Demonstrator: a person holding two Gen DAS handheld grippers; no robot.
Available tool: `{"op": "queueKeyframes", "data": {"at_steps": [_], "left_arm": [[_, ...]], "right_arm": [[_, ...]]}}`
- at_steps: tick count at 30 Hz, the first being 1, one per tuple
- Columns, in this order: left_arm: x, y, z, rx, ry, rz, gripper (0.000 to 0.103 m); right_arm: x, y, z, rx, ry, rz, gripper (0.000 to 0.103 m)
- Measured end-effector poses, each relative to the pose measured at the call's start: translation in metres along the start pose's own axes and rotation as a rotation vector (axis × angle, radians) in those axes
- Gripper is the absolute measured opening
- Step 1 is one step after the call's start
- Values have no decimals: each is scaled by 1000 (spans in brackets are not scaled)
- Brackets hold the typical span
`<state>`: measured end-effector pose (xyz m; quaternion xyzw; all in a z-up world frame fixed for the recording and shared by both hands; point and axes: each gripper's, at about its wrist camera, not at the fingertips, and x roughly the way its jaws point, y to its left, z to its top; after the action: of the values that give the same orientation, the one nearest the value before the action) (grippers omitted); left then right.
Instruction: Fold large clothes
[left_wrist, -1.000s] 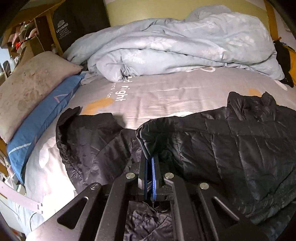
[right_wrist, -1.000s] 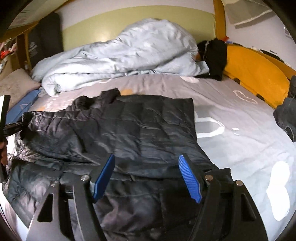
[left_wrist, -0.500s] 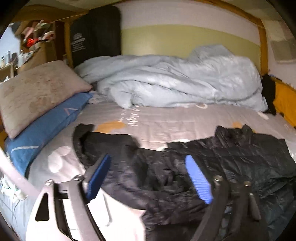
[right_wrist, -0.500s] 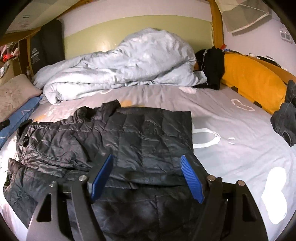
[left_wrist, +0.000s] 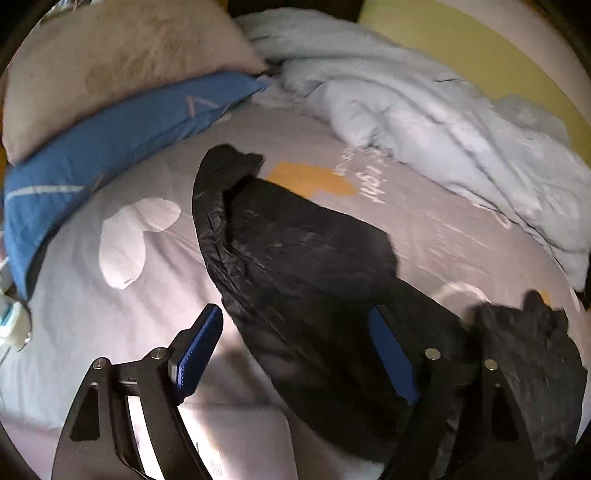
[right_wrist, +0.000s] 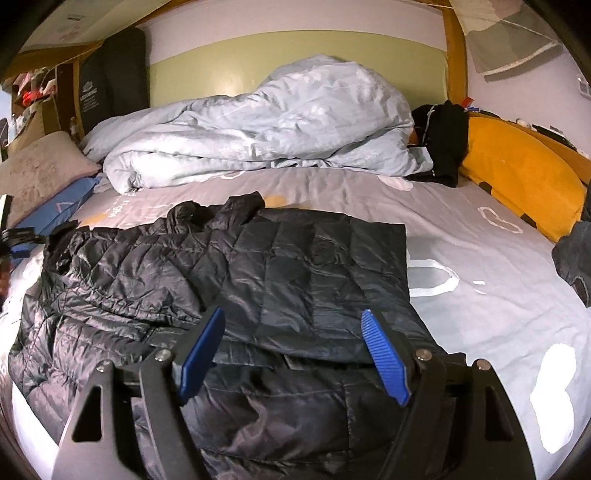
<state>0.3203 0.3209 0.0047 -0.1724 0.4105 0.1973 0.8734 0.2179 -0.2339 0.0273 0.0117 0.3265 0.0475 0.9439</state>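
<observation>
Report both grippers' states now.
Left gripper: jaws open, holding nothing, above the black jacket.
Right gripper: jaws open, empty, over the jacket.

The jacket (right_wrist: 295, 266) is glossy black with quilted squares. The bedsheet (right_wrist: 480, 295) is grey with white and orange shapes; at twelve o'clock the duvet (right_wrist: 258, 136) is pale blue. Both tongs carry ribbed blue pads (right_wrist: 384, 356).

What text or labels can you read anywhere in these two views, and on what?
"right": partly legible white print on the grey bedsheet, blurred; a smaller line beside it is unreadable.
White logo and lettering on the black upright pad: too small to read.
Black puffer jacket: no text visible.
</observation>
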Motion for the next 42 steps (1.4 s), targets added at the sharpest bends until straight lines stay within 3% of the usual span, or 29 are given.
{"op": "queueKeyframes", "data": {"at_steps": [4,8,10,11,12,14,16,18,21,24,27,33,37,42], "left_arm": [[32,14,9,-52,48,68,79],[49,22,11,-67,52,44,80],[61,23,10,-58,81,82,73],[65,21,9,-55,101,94,41],[70,19,6,-50,128,90,0],[67,11,1,-25,110,74,1],[46,0,-2,9,20,86,1],[19,-10,-3,29,-62,51,1],[-34,-29,-7,52,-168,-82,1],[-91,-63,-16,159,-262,-208,1],[-138,-104,-34,248,-306,-335,1],[-165,-177,-102,353,-223,-550,1],[-143,-210,-153,403,-147,-561,1],[-105,-229,-195,439,-59,-552,1]], "right_arm": [[0,4,0,-14,6,18,75],[2,4,0,-9,20,37,75],[2,5,0,-9,22,47,75],[2,5,-1,-11,23,50,75],[2,6,-1,-15,22,49,75],[3,6,-1,-21,19,40,75],[4,6,-1,-17,21,26,75],[5,4,-2,-8,24,18,75],[3,1,-1,-8,16,-29,75],[1,-1,-1,-9,2,-59,75],[-2,-5,-1,10,0,-55,75],[-9,-10,-2,27,-18,-67,75],[-10,-14,-3,50,-17,-66,75],[-14,-11,-2,40,-31,-66,75]]}}
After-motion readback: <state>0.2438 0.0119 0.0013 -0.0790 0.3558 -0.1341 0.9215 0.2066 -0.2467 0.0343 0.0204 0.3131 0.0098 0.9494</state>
